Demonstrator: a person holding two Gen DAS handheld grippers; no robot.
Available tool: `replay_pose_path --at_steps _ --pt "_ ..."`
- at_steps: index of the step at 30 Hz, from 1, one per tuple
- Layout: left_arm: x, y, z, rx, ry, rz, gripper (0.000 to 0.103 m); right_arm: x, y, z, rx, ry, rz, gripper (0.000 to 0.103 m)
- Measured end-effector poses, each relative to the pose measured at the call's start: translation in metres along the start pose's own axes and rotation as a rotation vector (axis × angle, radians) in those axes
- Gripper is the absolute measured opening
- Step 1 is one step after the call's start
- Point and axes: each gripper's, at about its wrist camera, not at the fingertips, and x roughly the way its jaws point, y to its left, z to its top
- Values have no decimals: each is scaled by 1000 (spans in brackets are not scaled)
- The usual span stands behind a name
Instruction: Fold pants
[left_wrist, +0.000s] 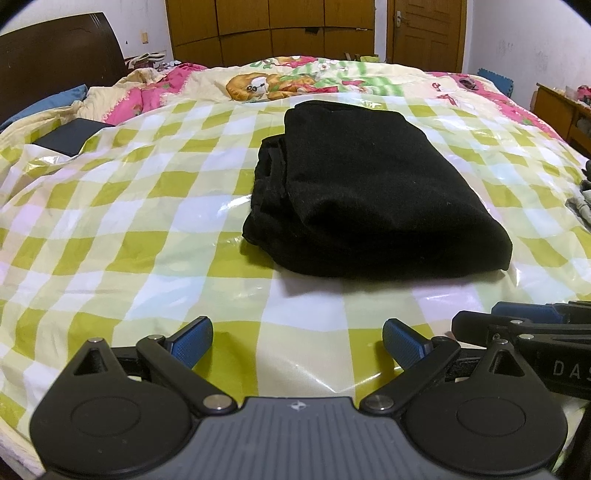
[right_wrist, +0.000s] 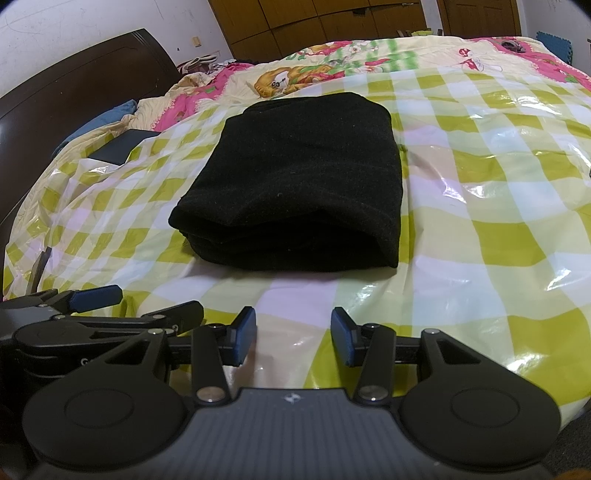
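Black pants (left_wrist: 369, 192) lie folded into a thick rectangular bundle on the green-and-white checked plastic sheet (left_wrist: 147, 206) spread over the bed. In the right wrist view the same bundle (right_wrist: 295, 181) sits straight ahead. My left gripper (left_wrist: 297, 341) is open, its blue pads wide apart over bare sheet, well short of the pants. My right gripper (right_wrist: 293, 336) is open too, jaws narrower, with nothing between them. Each gripper shows at the edge of the other's view: the right one (left_wrist: 532, 314), the left one (right_wrist: 96, 297).
A dark flat box (left_wrist: 70, 138) lies at the sheet's far left corner. A cartoon-print quilt (left_wrist: 295, 79) covers the far bed, with a dark wooden headboard (left_wrist: 55, 55) on the left. Wooden wardrobes (left_wrist: 273, 26) stand behind. Grey clothing (left_wrist: 583, 205) lies at the right edge.
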Motion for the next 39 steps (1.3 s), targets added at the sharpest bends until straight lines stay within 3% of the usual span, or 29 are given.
replay_pose_path --at_steps 39 --pt "-2 0 3 -8 -18 2 103 0 1 -1 -7 1 -3 48"
